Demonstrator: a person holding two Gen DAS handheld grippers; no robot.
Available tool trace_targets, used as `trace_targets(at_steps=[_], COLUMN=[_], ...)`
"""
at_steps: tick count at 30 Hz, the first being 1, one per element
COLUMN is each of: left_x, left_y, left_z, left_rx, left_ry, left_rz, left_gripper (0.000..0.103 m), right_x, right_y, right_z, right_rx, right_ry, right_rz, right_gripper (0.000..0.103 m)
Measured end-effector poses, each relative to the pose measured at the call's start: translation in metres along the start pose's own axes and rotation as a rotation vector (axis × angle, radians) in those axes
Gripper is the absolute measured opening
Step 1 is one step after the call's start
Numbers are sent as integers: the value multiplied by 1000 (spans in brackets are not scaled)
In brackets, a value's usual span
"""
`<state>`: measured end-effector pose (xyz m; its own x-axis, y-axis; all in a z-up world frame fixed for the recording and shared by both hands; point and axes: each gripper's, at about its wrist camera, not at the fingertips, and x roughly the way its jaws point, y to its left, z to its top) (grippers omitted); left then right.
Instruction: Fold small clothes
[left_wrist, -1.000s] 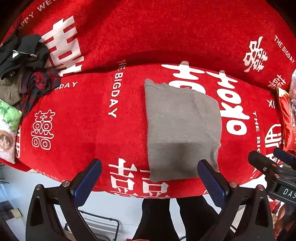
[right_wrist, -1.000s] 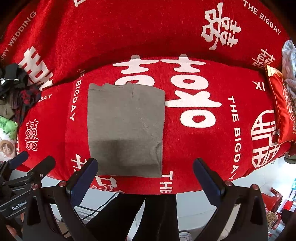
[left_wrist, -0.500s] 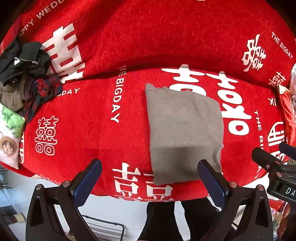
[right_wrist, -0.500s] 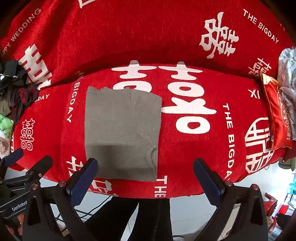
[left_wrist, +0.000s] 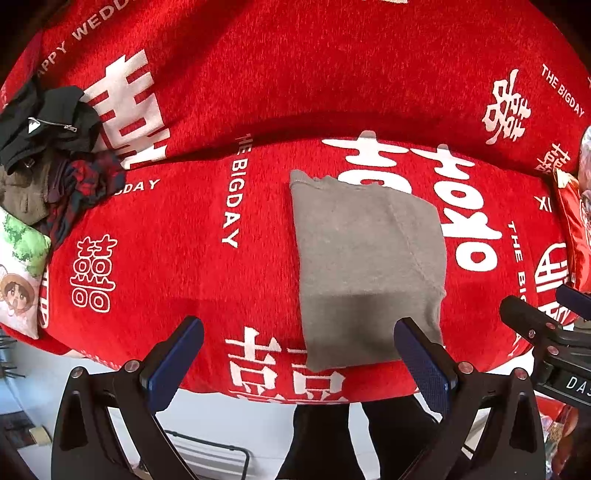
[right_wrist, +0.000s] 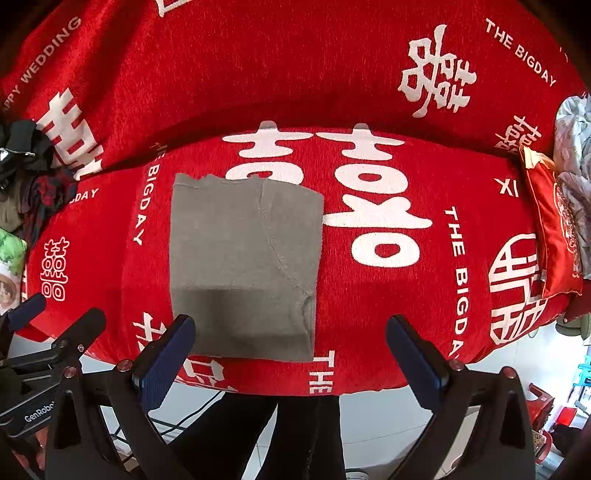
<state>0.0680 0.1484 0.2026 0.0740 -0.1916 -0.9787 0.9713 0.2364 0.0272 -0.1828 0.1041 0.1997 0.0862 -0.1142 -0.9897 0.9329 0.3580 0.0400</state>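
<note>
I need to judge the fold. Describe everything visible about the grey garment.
The grey garment is a plain knit-looking piece, folded into a flat, roughly rectangular stack on the red printed cover. A curved seam runs down its right part; its far edge is slightly uneven. Its near edge reaches the cover's front edge. Neither gripper touches it.

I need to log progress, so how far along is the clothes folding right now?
Done: the grey garment lies folded into a neat rectangle on the red sofa cover. In hand: nothing; the left gripper and right gripper are both open and empty. Left: a pile of unfolded dark clothes sits at the sofa's left end.
</note>
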Motion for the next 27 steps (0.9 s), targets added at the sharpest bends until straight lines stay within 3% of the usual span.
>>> trace_targets(at_steps=[27], left_x=[0], left_y=[0], left_z=[4], left_rx=[14], left_ry=[-8], left_rz=[12], left_gripper=[103], right_x=[0], right_y=[1], right_z=[2], right_rx=[1], right_ry=[-1], right_rz=[-2], right_gripper=[102])
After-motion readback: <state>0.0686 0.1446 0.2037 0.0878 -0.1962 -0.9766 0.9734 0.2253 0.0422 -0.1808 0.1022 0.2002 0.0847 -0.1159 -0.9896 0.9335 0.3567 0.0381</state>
